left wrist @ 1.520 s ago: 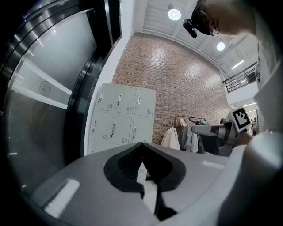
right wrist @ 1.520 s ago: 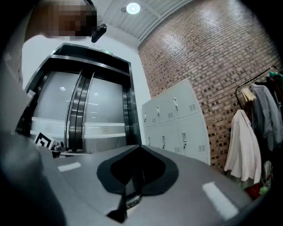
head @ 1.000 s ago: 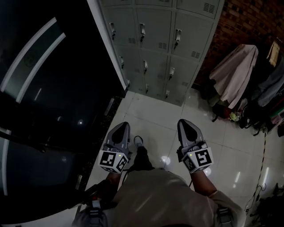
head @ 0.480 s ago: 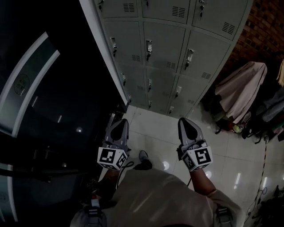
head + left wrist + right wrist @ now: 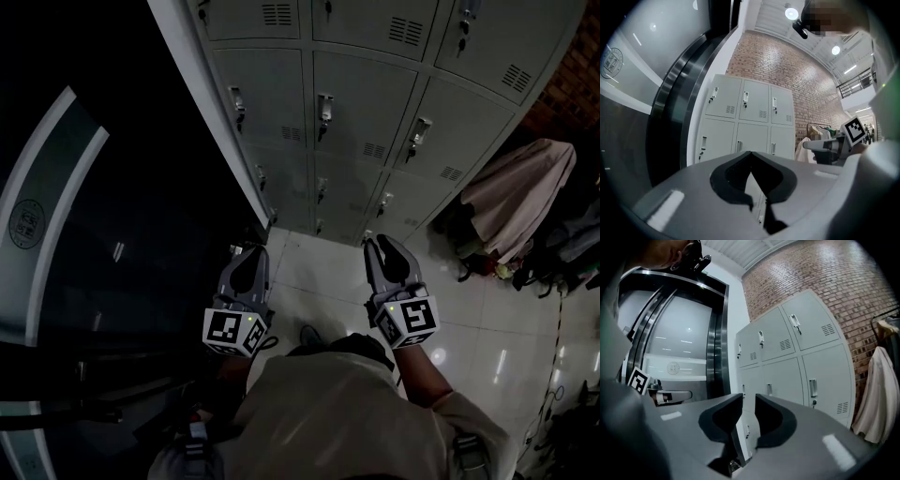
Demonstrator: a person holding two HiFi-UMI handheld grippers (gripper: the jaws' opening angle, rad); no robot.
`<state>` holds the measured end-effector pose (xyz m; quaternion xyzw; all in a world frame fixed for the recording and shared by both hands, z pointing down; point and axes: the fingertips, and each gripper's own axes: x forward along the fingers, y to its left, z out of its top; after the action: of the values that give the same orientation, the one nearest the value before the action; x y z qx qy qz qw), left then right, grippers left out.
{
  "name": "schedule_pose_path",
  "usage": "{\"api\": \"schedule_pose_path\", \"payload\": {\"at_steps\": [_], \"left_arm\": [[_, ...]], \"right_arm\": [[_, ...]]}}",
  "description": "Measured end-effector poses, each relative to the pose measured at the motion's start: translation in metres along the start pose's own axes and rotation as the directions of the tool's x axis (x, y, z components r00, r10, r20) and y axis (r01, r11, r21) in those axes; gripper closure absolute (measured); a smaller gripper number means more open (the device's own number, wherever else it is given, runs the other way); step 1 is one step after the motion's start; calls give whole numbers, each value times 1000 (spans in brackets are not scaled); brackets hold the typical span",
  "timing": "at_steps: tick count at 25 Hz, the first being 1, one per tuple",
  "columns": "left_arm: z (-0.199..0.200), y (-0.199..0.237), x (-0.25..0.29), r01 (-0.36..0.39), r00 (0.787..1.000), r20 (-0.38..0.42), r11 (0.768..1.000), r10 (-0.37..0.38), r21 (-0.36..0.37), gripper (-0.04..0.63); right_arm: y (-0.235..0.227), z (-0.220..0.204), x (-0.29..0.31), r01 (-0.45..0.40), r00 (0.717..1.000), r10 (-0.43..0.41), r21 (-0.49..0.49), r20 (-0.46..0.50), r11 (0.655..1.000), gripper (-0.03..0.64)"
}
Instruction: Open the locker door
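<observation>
A grey bank of lockers (image 5: 356,112) stands ahead with every door closed, each with a small metal handle (image 5: 324,106). Both grippers hang over the white floor in front of its lowest row, touching nothing. My left gripper (image 5: 251,251) is shut, its tips meeting with nothing between them (image 5: 750,152). My right gripper (image 5: 380,246) has its jaws parted and opening, and the narrow gap (image 5: 749,397) holds nothing. The lockers (image 5: 745,117) lie straight beyond the left jaws, and in the right gripper view the lockers (image 5: 797,357) fill the right half.
A dark glass wall (image 5: 94,234) with a pale curved band runs along the left of the lockers. Garments on a rack (image 5: 516,197) hang at the right, against a brick wall (image 5: 577,84). White glossy floor tiles (image 5: 319,272) lie below the grippers.
The view has swung up and nearer to the lockers. Both grippers have moved forward toward the lowest row. The right jaws, shut before, now stand apart.
</observation>
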<state>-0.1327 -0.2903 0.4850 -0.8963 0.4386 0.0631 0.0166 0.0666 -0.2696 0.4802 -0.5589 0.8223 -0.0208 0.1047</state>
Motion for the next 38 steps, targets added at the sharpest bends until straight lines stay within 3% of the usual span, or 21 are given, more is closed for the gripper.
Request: {"api": "schedule_pose_path", "payload": {"at_steps": [6,11,24,31,38], "left_arm": [[-9,13,43,4,1000,-6,1000,-4,-17,606],[-12,22,61,-16,1000,-10,999,16,-44,606],[-39,61,91,-56,997,-51,996,53,-65,606],[-55,83,88,-92,993,-84,995,88,-44,606],[-72,93,80,-140,984,-122,989,132,-56,606]], "right_arm": [[-24,-25,67,-13,997,13,7,-80,1000,482],[-59,-72,140,-24,987,23,-5,-159,1000,431],[-129,-187,325,51,935,-61,-37,-350,998,426],[-148,-214,380,46,905,-76,-83,-417,996,422],[-146,-219,399,45,909,-71,-73,-412,996,403]]}}
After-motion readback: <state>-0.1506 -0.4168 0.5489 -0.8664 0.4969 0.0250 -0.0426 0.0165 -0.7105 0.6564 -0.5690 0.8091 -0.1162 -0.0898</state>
